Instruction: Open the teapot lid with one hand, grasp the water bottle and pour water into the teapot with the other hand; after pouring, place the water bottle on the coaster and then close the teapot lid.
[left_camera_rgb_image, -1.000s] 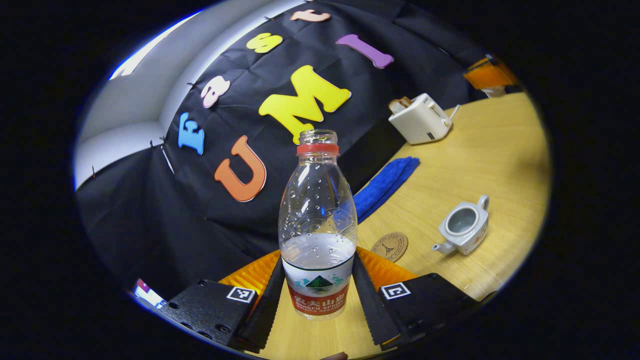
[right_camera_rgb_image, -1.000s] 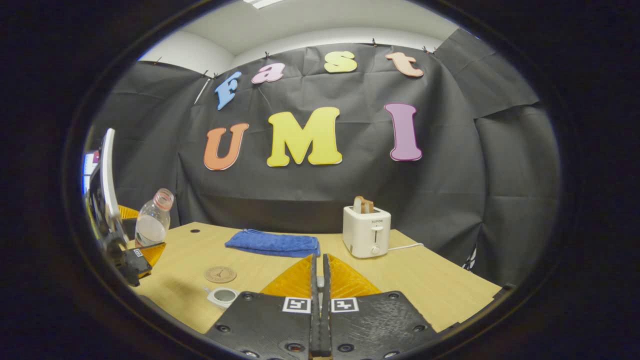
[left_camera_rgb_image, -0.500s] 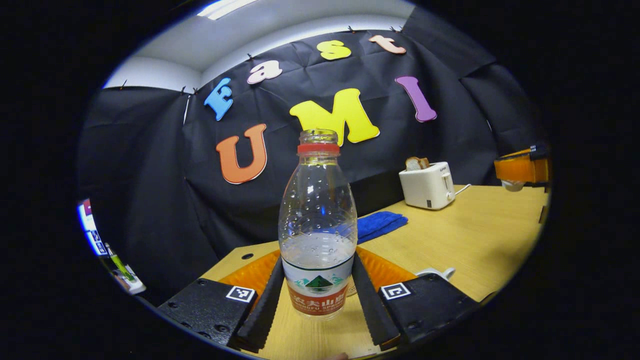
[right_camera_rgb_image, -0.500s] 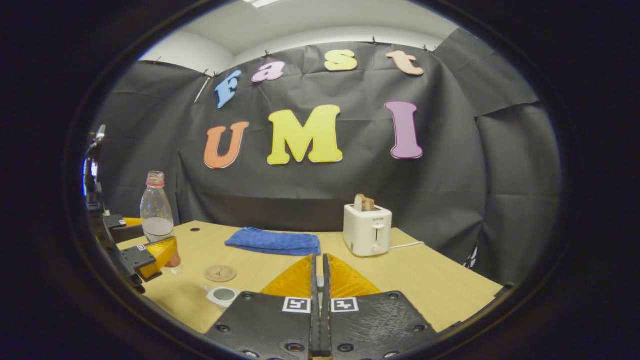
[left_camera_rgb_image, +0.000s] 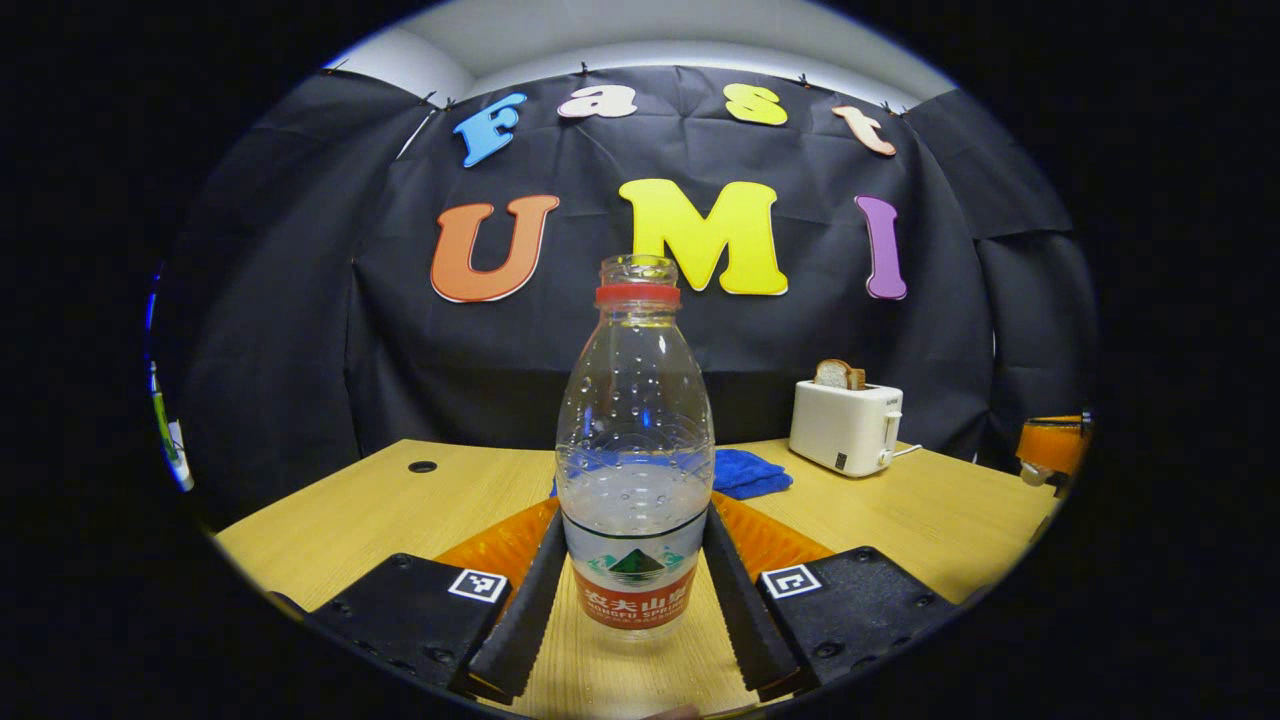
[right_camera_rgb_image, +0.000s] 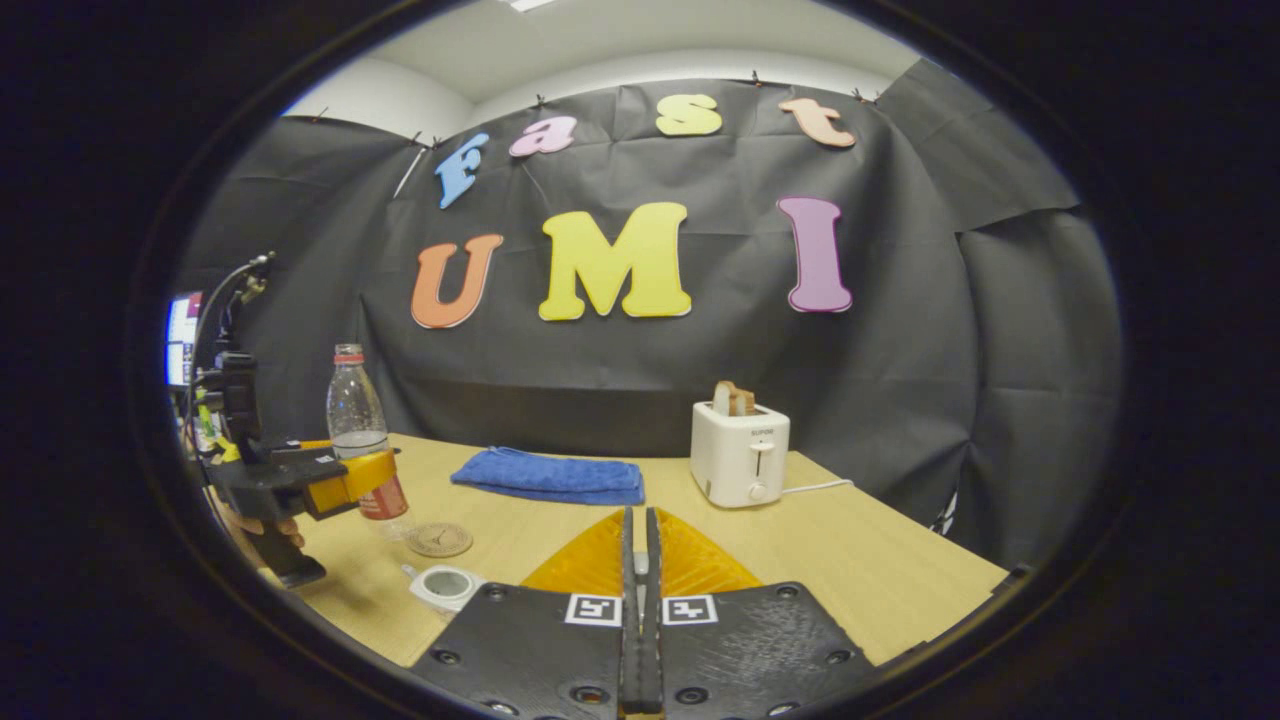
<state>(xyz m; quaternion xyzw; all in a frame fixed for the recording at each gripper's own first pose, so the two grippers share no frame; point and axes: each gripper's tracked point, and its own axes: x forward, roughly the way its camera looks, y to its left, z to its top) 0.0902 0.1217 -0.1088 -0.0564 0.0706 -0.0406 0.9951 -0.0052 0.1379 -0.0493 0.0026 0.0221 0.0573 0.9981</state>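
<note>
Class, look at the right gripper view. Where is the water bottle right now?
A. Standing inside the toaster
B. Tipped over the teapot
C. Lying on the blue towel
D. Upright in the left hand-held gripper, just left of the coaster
D: the water bottle stands upright between the fingers of the left hand-held gripper, just left of the coaster.

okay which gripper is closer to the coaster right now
Left. The left gripper, holding the water bottle, hangs just left of the coaster. The right gripper sits farther off, to the coaster's right.
</note>
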